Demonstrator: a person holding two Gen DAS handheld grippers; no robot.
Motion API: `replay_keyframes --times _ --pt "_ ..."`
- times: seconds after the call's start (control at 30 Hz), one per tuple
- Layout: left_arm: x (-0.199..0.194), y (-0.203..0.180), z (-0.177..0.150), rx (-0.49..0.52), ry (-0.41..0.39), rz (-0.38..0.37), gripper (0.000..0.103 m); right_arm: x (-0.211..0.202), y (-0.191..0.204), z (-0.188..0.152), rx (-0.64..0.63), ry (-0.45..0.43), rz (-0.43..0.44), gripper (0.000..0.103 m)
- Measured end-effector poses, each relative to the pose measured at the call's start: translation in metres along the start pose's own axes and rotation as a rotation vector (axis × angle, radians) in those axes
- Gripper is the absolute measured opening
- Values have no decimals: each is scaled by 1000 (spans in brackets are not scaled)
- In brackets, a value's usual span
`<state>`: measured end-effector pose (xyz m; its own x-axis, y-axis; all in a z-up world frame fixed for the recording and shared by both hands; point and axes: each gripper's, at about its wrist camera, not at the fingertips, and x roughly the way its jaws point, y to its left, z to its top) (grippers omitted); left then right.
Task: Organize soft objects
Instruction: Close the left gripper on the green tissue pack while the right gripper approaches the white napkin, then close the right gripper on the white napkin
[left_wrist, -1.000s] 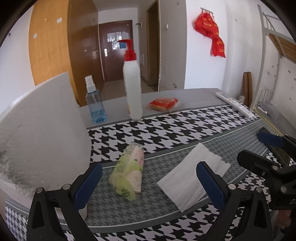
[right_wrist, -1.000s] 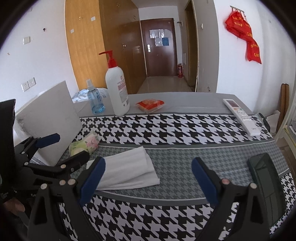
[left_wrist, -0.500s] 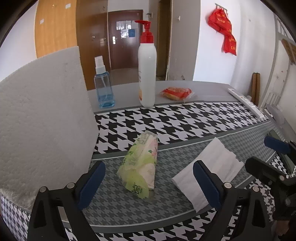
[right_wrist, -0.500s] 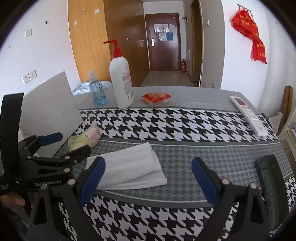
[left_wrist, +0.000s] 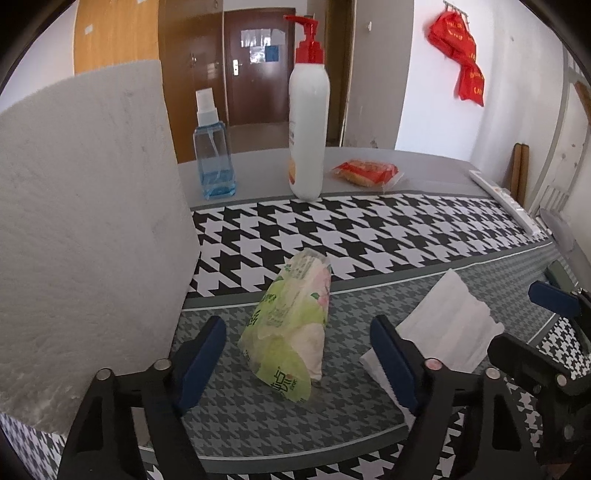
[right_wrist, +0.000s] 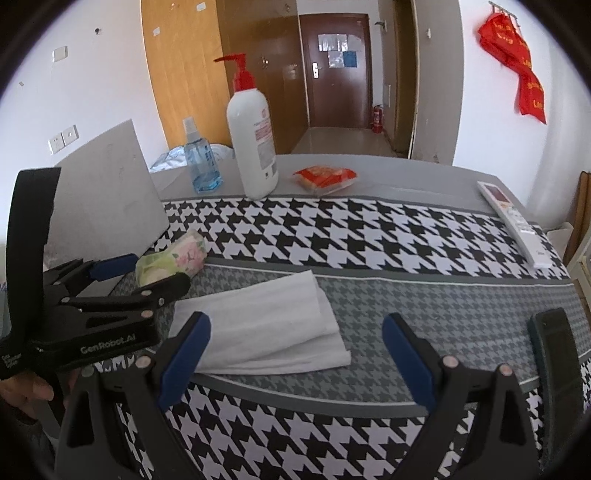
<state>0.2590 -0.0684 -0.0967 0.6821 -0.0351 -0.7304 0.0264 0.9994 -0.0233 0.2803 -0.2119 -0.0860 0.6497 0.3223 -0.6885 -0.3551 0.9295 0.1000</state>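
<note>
Green-wrapped tissue pack (left_wrist: 291, 332) lies on the grey houndstooth band of the table cloth (left_wrist: 369, 229), between the blue pads of the left gripper (left_wrist: 299, 360); its jaws have just been closing but stand apart from the pack, gripping nothing; a white foam block (left_wrist: 85, 229) stands just beside it; the folded white cloth (right_wrist: 266, 325) lies flat ahead of the right gripper (right_wrist: 295, 354), whose jaws gape wide and empty; pump bottle (right_wrist: 255, 140) and spray bottle (right_wrist: 199, 162) stand at the far edge.
</note>
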Motion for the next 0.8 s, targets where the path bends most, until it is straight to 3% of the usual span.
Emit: replay_keyframes --times 0.3,0.8 --pt "5 6 -2 -13 17 11 73 14 7 0 -33 46 15 96" --pt "10 8 -5 -21 49 2 55 29 9 -5 -46 109 44 90"
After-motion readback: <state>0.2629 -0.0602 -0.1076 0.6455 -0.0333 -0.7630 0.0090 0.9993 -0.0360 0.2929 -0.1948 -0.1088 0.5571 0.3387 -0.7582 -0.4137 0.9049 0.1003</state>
